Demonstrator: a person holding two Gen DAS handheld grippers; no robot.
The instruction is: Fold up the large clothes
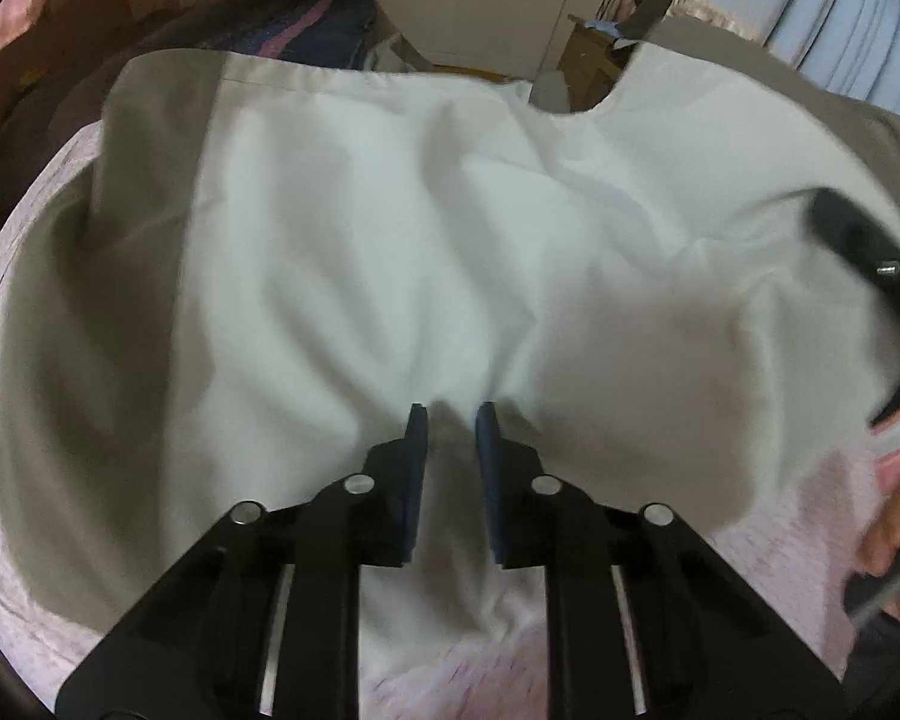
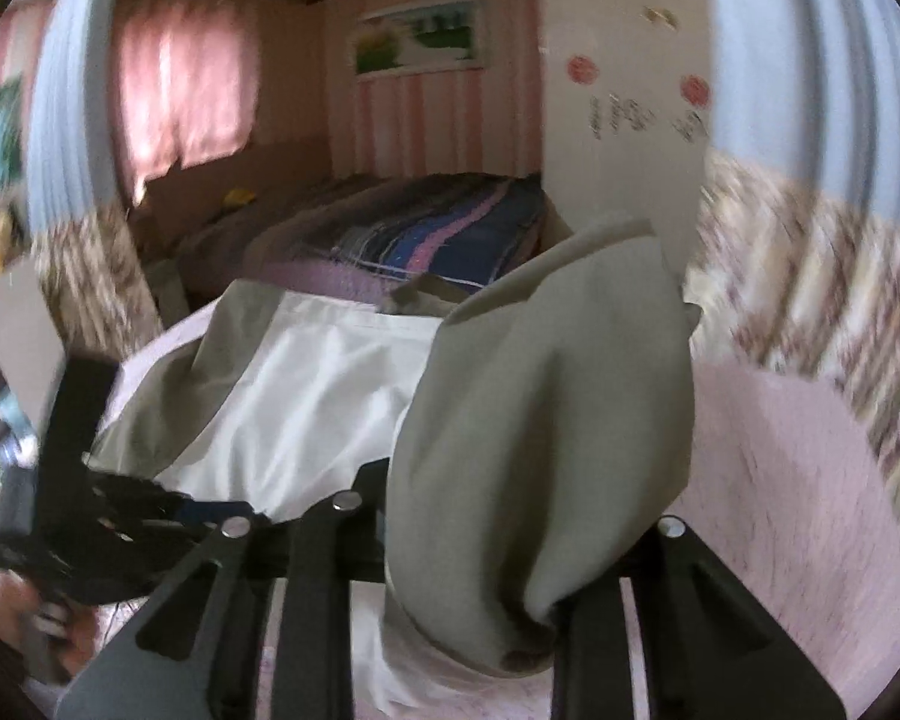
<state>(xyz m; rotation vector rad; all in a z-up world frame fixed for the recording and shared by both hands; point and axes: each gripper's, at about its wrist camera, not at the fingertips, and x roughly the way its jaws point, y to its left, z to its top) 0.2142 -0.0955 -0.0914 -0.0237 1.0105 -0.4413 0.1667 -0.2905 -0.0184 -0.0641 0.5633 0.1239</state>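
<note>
— Looking down my left gripper (image 1: 452, 414): fingers parted, nothing between them, over the pale garment (image 1: 360, 252) spread on the pink bedcover (image 1: 6, 408).

— And your right?

— My right gripper (image 2: 480, 540) has grey-beige cloth bunched over its fingers; I can't tell whether they're pinching it.

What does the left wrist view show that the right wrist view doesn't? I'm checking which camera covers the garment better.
Only the left wrist view shows the left gripper with jaws slightly apart over the spread white lining. Only the right wrist view shows a grey fold bunched over the right gripper, hiding its jaws, plus the striped blanket. Both show the garment lying on the pink bedspread.
</note>
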